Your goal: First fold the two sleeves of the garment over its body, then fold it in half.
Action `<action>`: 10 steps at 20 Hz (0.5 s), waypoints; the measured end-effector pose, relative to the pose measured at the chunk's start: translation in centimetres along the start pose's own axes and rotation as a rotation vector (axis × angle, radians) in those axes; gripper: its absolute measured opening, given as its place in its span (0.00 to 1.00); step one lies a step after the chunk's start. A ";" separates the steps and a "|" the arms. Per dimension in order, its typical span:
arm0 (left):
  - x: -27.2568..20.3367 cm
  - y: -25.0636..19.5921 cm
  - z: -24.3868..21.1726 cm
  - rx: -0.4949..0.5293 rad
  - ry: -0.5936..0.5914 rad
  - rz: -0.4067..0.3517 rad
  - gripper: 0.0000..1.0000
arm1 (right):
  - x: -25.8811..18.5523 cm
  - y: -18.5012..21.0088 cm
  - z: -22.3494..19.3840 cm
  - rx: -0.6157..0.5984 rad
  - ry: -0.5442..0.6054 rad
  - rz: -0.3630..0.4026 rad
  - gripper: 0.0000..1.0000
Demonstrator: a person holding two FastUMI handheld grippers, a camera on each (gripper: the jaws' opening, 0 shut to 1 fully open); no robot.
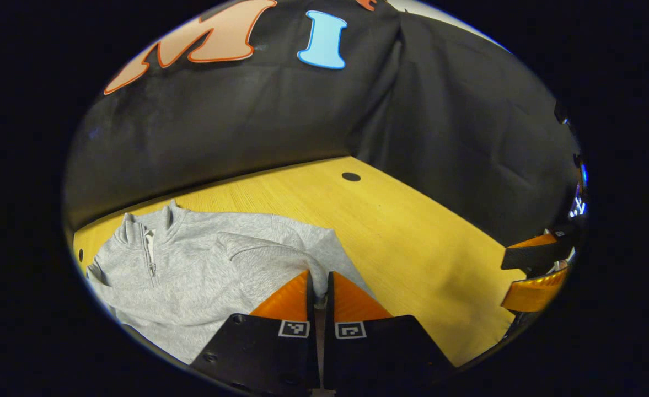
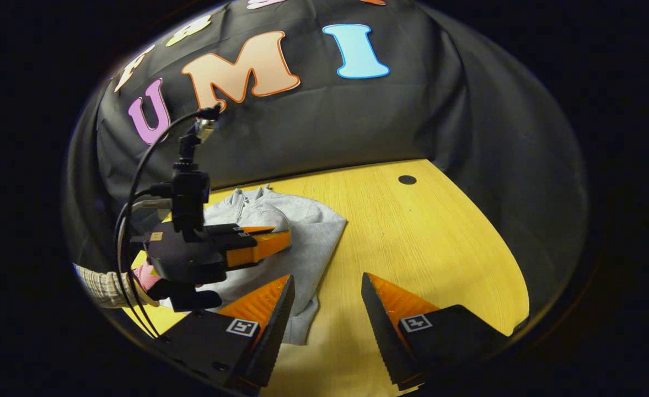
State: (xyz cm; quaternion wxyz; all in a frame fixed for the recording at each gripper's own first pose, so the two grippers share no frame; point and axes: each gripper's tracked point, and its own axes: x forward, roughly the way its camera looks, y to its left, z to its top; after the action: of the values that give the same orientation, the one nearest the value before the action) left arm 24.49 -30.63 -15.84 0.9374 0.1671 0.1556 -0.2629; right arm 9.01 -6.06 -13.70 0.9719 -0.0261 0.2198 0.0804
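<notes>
1. Garment: one light grey knit sweatshirt with a zip collar point(image 1: 192, 264) lies flat at the near left of the yellow wooden table point(image 1: 412, 231), one sleeve point(image 1: 258, 251) crossed over its body.
2. Left gripper point(image 1: 320, 286): fingers together above the sweatshirt's edge; whether cloth is pinched cannot be told.
3. Right gripper point(image 2: 327, 295): jaws spread, holding nothing, waiting beside the hem, probably for the half fold.
4. Count: two grippers, one garment.

**Around the work area**

A yellow wooden table point(image 1: 412, 231) spans the booth, with a small round black hole point(image 1: 350, 176) near its far edge. Wrinkled black cloth point(image 1: 467, 138) hangs behind and to one side, meeting at a corner.
</notes>
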 end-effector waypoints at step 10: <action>-3.2 2.4 1.4 -0.055 -0.091 0.051 0.95 | 1.3 1.4 -2.3 -0.050 0.054 0.025 0.72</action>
State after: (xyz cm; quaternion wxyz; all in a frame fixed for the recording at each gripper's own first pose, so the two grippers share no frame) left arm 23.51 -27.88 -12.80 0.9541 0.1329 0.1155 -0.2421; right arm 8.97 -4.74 -16.39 0.9635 -0.0499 0.2442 0.0974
